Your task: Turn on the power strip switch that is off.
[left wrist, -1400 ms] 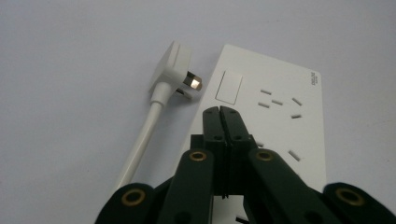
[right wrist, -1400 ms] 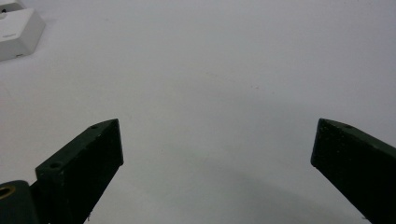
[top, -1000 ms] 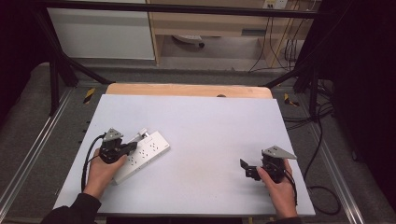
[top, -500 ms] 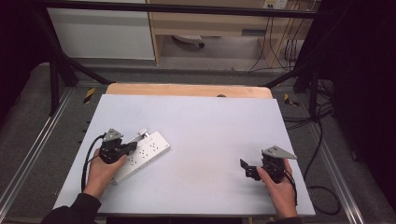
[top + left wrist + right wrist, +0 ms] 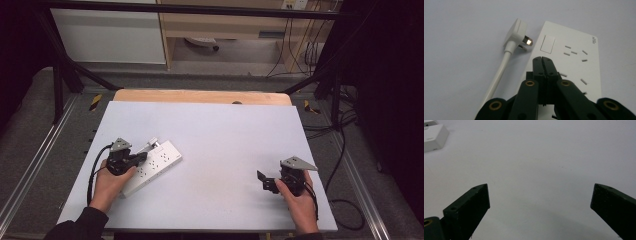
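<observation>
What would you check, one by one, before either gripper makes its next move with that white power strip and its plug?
1. Left gripper over the power strip: ok, its shut jaws hang above the strip's face.
2. Left gripper holding something: not ok, nothing sits between the jaws.
3. Plug free to grab: ok, it lies on the table beside the strip's switch end, prongs showing, not inserted.
4. Plug cable clear: ok, it runs along the strip's side.
5. Right gripper ready: ok, jaws wide open over bare table, far from the strip.
6. Whether the left jaws touch the strip: cannot tell.
</observation>
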